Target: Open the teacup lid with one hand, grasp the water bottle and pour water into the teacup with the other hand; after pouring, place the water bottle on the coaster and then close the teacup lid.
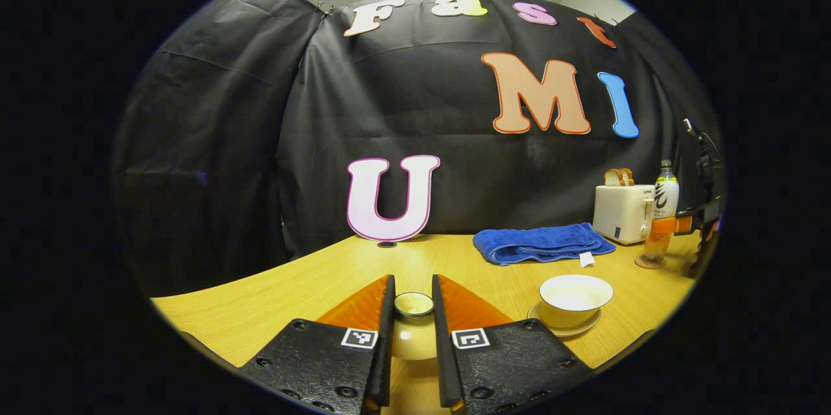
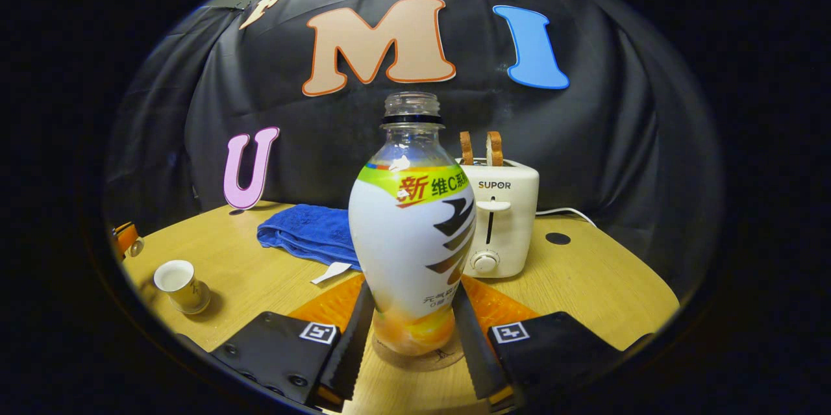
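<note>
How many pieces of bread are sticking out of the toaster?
2. Both bread slices stand side by side in the slots on top of the white toaster, behind the water bottle. Anything lower inside is hidden.

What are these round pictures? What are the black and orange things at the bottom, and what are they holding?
A person holds a grabbing tool in each hand, and each tool carries a camera looking along its two fingers. That's why the fingers poke in at the bottom. In the left gripper view, the left tool grips the lid of the teacup, which sits open on its saucer. In the right gripper view, the right tool grips a bottle standing on a coaster. On the table also lie a blue towel and a toaster with bread.
</note>
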Demonstrator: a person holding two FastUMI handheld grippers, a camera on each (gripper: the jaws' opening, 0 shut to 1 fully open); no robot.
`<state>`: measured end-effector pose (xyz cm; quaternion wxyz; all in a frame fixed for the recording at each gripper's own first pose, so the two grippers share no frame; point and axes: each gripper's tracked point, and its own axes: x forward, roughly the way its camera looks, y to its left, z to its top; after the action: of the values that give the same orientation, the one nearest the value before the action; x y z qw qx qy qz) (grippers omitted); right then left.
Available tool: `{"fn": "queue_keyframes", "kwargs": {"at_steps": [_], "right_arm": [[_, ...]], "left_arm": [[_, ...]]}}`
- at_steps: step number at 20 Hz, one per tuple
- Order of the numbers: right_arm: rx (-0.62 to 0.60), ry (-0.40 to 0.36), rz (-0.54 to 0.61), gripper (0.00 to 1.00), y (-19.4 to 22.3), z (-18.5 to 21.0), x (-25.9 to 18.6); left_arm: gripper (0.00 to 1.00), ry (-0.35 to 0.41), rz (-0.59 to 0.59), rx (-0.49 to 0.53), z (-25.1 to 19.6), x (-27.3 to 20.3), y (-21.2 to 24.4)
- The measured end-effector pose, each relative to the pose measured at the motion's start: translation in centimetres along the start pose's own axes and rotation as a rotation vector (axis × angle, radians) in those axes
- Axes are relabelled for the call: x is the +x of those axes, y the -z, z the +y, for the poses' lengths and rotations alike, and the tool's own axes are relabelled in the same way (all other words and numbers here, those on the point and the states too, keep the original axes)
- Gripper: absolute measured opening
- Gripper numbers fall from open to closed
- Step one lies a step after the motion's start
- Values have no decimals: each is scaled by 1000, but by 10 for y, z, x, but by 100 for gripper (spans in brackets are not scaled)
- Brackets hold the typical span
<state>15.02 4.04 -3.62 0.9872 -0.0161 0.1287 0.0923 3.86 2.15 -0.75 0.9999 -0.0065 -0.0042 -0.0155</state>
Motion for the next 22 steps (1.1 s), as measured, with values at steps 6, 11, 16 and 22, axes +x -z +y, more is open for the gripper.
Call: {"fn": "queue_keyframes", "kwargs": {"at_steps": [6,11,16,22], "right_arm": [[41,-2,-4,73,3,-4,1],[36,-14,-13,77,3,-5,-1],[18,-25,-7,84,10,-2,-8],[16,-30,-7,88,12,-2,-12]], "left_arm": [[27,0,0,0,0,0,0],[27,0,0,0,0,0,0],[27,0,0,0,0,1,0],[27,1,1,0,0,0,0]]}}
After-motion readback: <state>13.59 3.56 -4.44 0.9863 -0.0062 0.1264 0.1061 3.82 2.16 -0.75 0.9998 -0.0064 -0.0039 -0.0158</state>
